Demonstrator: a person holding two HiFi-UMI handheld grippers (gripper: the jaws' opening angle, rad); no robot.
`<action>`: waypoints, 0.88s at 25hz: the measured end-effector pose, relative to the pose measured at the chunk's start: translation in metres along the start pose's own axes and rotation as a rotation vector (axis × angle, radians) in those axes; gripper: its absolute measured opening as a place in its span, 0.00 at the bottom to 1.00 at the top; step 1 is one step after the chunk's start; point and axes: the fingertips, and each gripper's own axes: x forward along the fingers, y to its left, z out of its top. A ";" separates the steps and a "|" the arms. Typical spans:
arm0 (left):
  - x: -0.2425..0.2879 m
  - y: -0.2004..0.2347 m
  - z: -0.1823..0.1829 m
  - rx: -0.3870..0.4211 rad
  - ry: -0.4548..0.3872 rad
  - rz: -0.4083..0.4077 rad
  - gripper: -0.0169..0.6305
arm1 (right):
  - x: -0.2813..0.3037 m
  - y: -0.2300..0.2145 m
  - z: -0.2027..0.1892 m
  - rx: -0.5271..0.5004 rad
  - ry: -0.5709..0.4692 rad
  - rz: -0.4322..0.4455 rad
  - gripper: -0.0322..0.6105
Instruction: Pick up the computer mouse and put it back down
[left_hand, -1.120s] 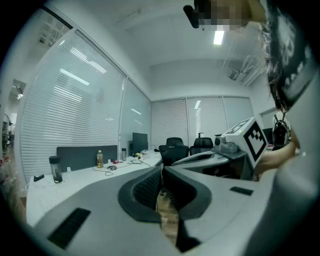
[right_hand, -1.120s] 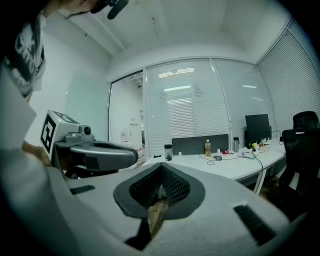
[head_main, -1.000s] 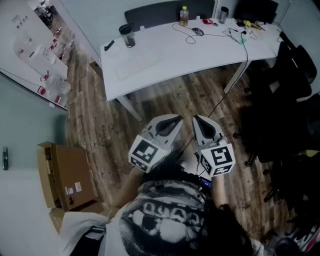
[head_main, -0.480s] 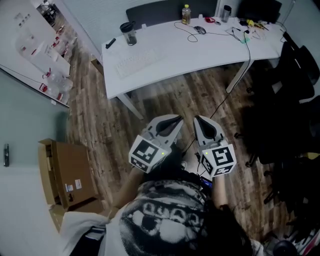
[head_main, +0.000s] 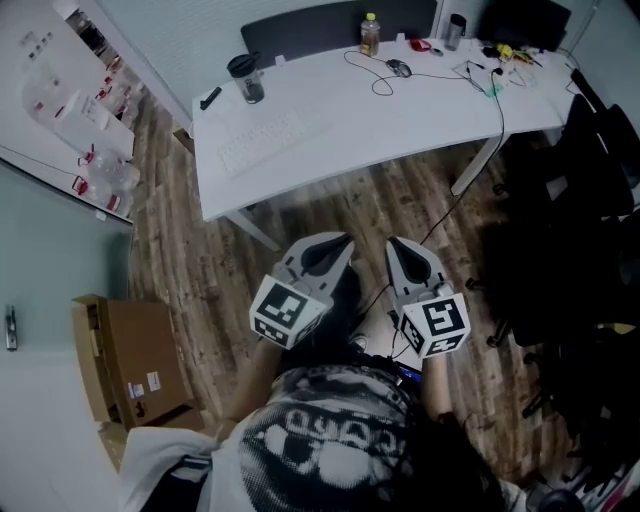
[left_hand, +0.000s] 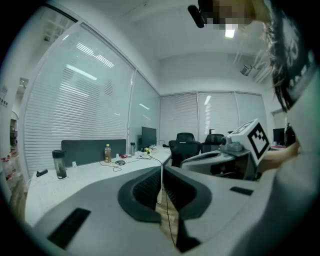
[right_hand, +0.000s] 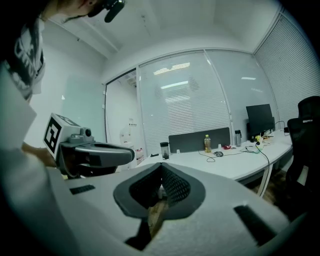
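The dark computer mouse (head_main: 398, 67) lies on its cable at the far side of the white desk (head_main: 400, 120); it is small in the left gripper view (left_hand: 120, 162) and the right gripper view (right_hand: 218, 154). Both grippers hang side by side over the wooden floor, well short of the desk. My left gripper (head_main: 345, 239) has its jaws shut with nothing in them (left_hand: 161, 168). My right gripper (head_main: 392, 243) is shut and empty too (right_hand: 161, 167). Each points roughly level toward the desk.
On the desk stand a dark tumbler (head_main: 245, 77), a yellow-capped bottle (head_main: 369, 33), a white keyboard (head_main: 262, 142) and small clutter with cables at the far right (head_main: 490, 60). Black office chairs (head_main: 590, 200) line the right. A cardboard box (head_main: 125, 355) sits at the left on the floor.
Both grippers, and the person with them, have moved a little forward toward the desk. They stay side by side and shut. The mouse has not moved.
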 end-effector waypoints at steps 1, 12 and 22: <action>0.012 0.009 0.001 0.001 -0.001 -0.004 0.05 | 0.008 -0.010 0.001 -0.001 0.004 -0.008 0.04; 0.146 0.133 0.049 0.056 -0.029 -0.072 0.05 | 0.137 -0.118 0.049 0.002 -0.007 -0.074 0.04; 0.224 0.221 0.058 0.043 -0.042 -0.141 0.05 | 0.231 -0.181 0.069 0.017 0.011 -0.158 0.04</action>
